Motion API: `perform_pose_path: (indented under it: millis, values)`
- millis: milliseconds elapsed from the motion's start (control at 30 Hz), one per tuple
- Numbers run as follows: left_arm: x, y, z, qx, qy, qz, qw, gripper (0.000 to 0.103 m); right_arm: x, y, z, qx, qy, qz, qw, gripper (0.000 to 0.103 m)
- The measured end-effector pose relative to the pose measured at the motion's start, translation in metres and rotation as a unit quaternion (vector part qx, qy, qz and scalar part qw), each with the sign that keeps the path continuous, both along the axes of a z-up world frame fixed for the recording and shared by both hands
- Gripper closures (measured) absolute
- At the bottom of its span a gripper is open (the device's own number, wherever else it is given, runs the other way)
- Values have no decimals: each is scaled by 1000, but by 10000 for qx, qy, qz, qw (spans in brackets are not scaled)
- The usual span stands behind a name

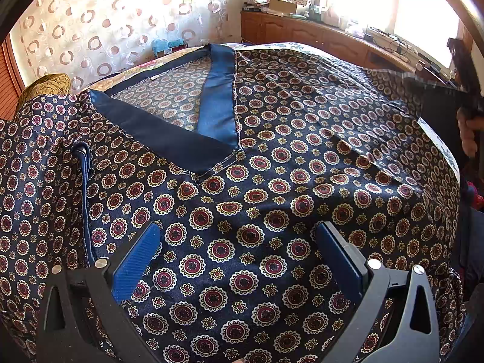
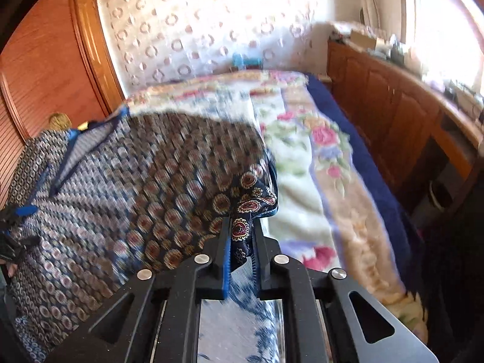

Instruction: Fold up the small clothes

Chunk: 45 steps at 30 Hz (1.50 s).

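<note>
A navy satin top [image 1: 272, 163] with red and cream medallions lies spread over the bed, its plain blue V-neck band [image 1: 217, 103] toward the far side. My left gripper [image 1: 239, 239] hovers open just above the cloth, its blue pads [image 1: 137, 260] wide apart with nothing between them. In the right wrist view my right gripper [image 2: 241, 227] is shut on a corner of the top [image 2: 251, 202], and the lifted cloth trails off to the left, blurred. The right gripper [image 1: 466, 96] also shows at the far right edge of the left wrist view, in a person's hand.
A floral blanket [image 2: 320, 163] covers the bed to the right of the top. Wooden cabinets [image 2: 393, 106] with clutter on top run under the bright window. A patterned curtain [image 1: 121, 30] hangs behind the bed, with a wooden wardrobe [image 2: 45, 60] at left.
</note>
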<state>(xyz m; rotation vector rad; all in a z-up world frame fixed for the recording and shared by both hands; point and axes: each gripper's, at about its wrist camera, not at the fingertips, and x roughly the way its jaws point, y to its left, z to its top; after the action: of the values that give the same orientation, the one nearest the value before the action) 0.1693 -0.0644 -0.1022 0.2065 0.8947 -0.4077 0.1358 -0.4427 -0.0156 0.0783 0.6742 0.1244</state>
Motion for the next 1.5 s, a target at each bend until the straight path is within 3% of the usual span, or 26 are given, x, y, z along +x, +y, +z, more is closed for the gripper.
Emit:
perform_pose_path:
  millis: [267,467,533,567,833,1233,1500]
  values:
    - [0,0,0,-2,-2,2,10000,0,-13,91,49,-265,-719,1231,9894,94]
    - [0,0,0,-3,-3,2,10000,0,-27,155,36,-522,-511,2090,9752,90]
    - [0,0,0,-4,-4,2,10000,0,-24,157,29,-573,-418,2025,9767,62]
    - [0,1,0,-4,-4,2,10000,0,-25,151,27,-560,-400,1996,9775,58]
    - [0,0,0,-5,-6,2,10000,0,1,143,15,-266,-35,1682,9854,57]
    - [0,1,-1,-5,-7,6,10000,0,15,170,-20,-673,408,1503,9855,52]
    - [-2,1,0,19,-9,48,10000,0,21,180,-27,-855,355,1577,9831,22]
